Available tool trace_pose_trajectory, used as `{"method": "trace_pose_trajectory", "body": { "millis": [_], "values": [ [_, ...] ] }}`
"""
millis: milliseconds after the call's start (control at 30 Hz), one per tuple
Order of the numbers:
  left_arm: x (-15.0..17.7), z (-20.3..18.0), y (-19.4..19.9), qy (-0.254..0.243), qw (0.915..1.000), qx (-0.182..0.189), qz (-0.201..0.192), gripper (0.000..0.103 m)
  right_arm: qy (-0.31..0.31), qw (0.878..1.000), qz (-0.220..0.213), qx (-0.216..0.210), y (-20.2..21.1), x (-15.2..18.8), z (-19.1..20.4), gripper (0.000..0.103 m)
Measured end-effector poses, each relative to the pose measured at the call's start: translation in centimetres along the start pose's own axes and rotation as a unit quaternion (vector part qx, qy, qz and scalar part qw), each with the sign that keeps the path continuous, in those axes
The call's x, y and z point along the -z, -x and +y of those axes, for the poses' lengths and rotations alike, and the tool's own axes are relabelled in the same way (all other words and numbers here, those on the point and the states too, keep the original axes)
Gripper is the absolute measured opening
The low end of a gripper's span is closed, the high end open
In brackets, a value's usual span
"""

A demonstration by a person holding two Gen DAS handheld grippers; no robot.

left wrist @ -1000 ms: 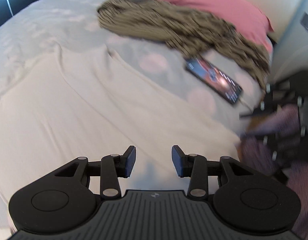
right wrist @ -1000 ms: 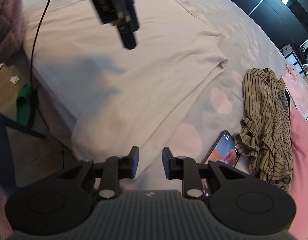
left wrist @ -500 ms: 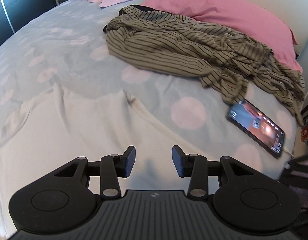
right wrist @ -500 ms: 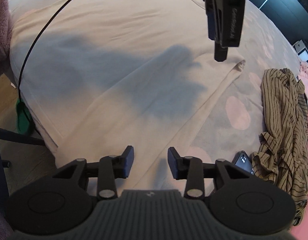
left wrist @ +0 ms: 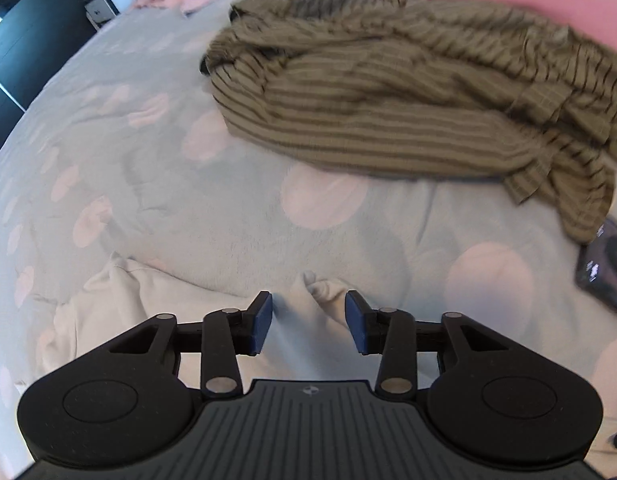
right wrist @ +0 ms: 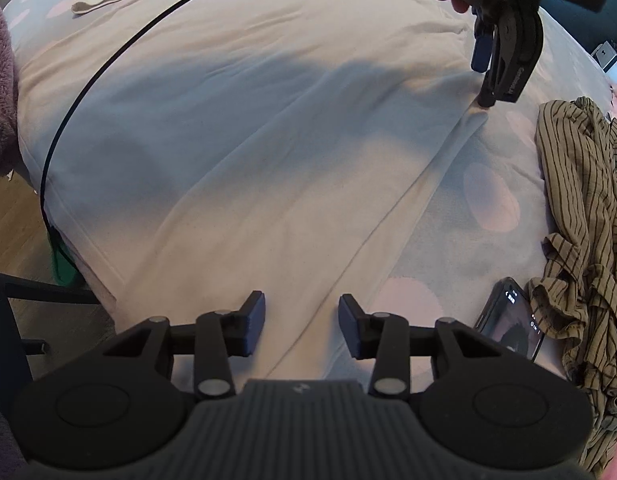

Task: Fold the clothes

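The cream shirt (right wrist: 248, 128) lies flat across the bed (left wrist: 228, 220), filling the frame's centre. Your left gripper (left wrist: 308, 320), fingers closing but still apart, straddles its corner at lower centre; the right gripper (right wrist: 301, 322) hangs open over the hem. Lift early and the corner may slip out, or you'll pinch the bedcover too.

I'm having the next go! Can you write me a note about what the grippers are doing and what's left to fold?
Left gripper: open; its jaws have just been closing around a corner of the cream shirt, not pinching yet.
Right gripper: open; its jaws have just been opening above the shirt's near edge, holding nothing.
The shirt lies spread on the bed. The striped garment is crumpled beside it, next to a phone.
Done: shirt laid out.
Left: grip, fold it, then probably the striped one.
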State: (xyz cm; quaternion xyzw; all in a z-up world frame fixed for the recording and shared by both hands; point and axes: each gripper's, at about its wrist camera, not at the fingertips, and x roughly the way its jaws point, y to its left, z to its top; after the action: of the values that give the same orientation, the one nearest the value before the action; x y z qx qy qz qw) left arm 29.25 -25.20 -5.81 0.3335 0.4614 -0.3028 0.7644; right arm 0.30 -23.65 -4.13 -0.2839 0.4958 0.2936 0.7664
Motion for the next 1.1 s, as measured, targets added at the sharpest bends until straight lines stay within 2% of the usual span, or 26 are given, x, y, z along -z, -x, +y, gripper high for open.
{"method": "trace_pose_trajectory", "body": {
  "millis": [100, 300, 467, 567, 667, 700, 767, 900, 967, 1100],
  "values": [
    [-0.3, 0.7, -0.1, 0.024, 0.9997, 0.009, -0.003, 0.006, 0.002, 1.000, 0.000, 0.000, -0.3, 0.3, 0.0, 0.045],
    [-2.1, 3.2, 1.5, 0.101, 0.9930, 0.043, -0.042, 0.006, -0.001, 1.000, 0.004, 0.002, 0.0, 0.2, 0.1, 0.045],
    [-1.9, 3.5, -0.7, 0.120, 0.9912, 0.050, -0.025, 0.006, -0.002, 1.000, 0.009, 0.004, -0.2, -0.1, 0.2, 0.046],
    [-1.3, 3.2, -0.7, 0.121, 0.9911, 0.048, -0.028, 0.012, -0.001, 1.000, 0.007, 0.009, 0.1, 0.0, 0.3, 0.047],
    [-0.6, 3.1, 1.1, 0.117, 0.9909, 0.038, -0.055, 0.032, -0.007, 1.000, -0.001, 0.019, 0.6, 0.3, 0.0, 0.047],
    [-0.2, 3.1, 2.1, 0.119, 0.9900, 0.034, -0.068, 0.041, -0.012, 1.000, -0.004, 0.021, 0.8, 0.5, -0.2, 0.047],
    [0.8, 3.1, 3.9, 0.127, 0.9878, 0.034, -0.084, 0.045, -0.032, 0.999, -0.008, 0.020, 1.2, 1.0, -0.7, 0.047],
    [4.1, 2.3, 6.6, 0.136, 0.9867, 0.035, -0.083, 0.044, -0.084, 0.996, -0.019, 0.007, 1.6, 1.6, -1.4, 0.044],
    [6.3, 1.5, 7.6, 0.142, 0.9864, 0.037, -0.074, 0.044, -0.101, 0.995, -0.025, 0.000, 1.7, 1.8, -1.3, 0.037],
    [11.8, -0.7, 9.4, 0.166, 0.9822, 0.066, -0.059, 0.039, -0.147, 0.988, -0.041, -0.013, 1.7, 2.1, -1.5, 0.030]
  ]
}}
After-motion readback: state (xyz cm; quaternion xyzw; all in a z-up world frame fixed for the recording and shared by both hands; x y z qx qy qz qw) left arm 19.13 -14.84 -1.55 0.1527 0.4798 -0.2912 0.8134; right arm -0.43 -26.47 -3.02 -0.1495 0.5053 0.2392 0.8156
